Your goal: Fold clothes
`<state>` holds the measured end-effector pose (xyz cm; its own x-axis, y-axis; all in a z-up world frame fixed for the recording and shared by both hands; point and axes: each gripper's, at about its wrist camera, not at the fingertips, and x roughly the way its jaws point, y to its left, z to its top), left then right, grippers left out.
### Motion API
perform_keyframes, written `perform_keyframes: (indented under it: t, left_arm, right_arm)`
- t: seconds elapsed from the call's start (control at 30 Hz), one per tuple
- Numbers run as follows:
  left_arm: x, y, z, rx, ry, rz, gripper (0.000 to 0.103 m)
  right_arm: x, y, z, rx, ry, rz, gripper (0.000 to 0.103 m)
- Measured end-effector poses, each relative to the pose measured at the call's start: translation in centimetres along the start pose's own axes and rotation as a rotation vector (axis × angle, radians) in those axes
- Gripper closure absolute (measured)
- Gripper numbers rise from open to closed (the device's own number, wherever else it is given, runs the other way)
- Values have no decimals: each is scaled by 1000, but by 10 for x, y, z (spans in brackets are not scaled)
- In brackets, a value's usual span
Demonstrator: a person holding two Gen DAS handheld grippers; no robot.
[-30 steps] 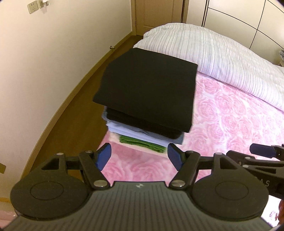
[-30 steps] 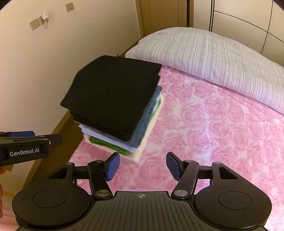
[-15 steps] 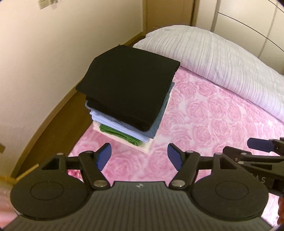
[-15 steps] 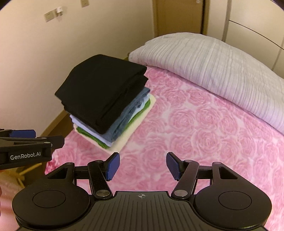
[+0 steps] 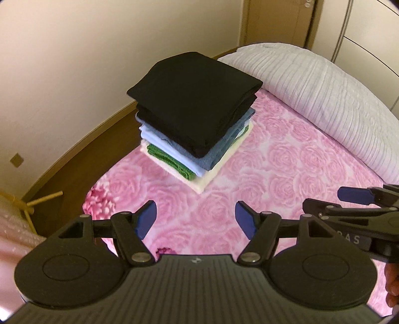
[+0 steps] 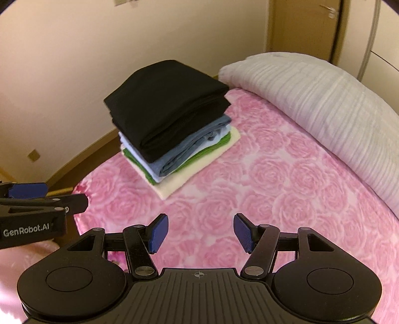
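Observation:
A stack of folded clothes (image 5: 197,117) sits near the left edge of the pink rose bedspread (image 5: 286,179): black garments on top, then blue, light blue, green and a cream one at the bottom. It also shows in the right wrist view (image 6: 172,119). My left gripper (image 5: 195,221) is open and empty, held above the bedspread short of the stack. My right gripper (image 6: 198,233) is open and empty, also short of the stack. Each gripper shows at the edge of the other's view: the right one (image 5: 354,199), the left one (image 6: 32,194).
A white ribbed duvet (image 5: 324,99) lies folded across the far end of the bed. A cream wall (image 5: 74,62) and a strip of wooden floor (image 5: 82,159) run along the bed's left side. A door (image 5: 276,22) stands beyond.
Both grippers have drawn back and away from the stack, which now looks smaller and farther off. Both stay open and empty.

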<state>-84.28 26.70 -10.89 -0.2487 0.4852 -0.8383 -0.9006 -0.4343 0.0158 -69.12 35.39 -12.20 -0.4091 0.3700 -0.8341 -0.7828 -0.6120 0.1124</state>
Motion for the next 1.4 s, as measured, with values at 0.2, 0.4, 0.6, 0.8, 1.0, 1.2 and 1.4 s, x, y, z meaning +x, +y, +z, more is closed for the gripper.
perform_keyframes:
  t: [0.2, 0.4, 0.6, 0.8, 1.0, 1.2, 1.4]
  left_arm:
    - [-1, -13, -4, -36, -3, 28, 37]
    - [8, -23, -4, -75, 4, 55, 37]
    - [23, -36, -8, -95, 25, 75, 37]
    - [37, -48, -8, -115, 52, 70, 37]
    - [45, -55, -3, -133, 50, 76, 37]
    - [54, -59, 4, -145, 44, 90, 37]
    - [64, -60, 10, -154, 44, 107, 37]
  right_arm:
    - [8, -9, 1, -50, 19, 39, 41]
    - [18, -18, 2, -100, 39, 73, 41]
    - [33, -30, 8, -162, 48, 67, 41]
    - [45, -44, 14, -176, 60, 65, 41]
    - [55, -53, 23, -184, 64, 71, 41]
    - [62, -57, 33, -193, 61, 75, 41]
    - [72, -60, 41, -198, 65, 73, 41]
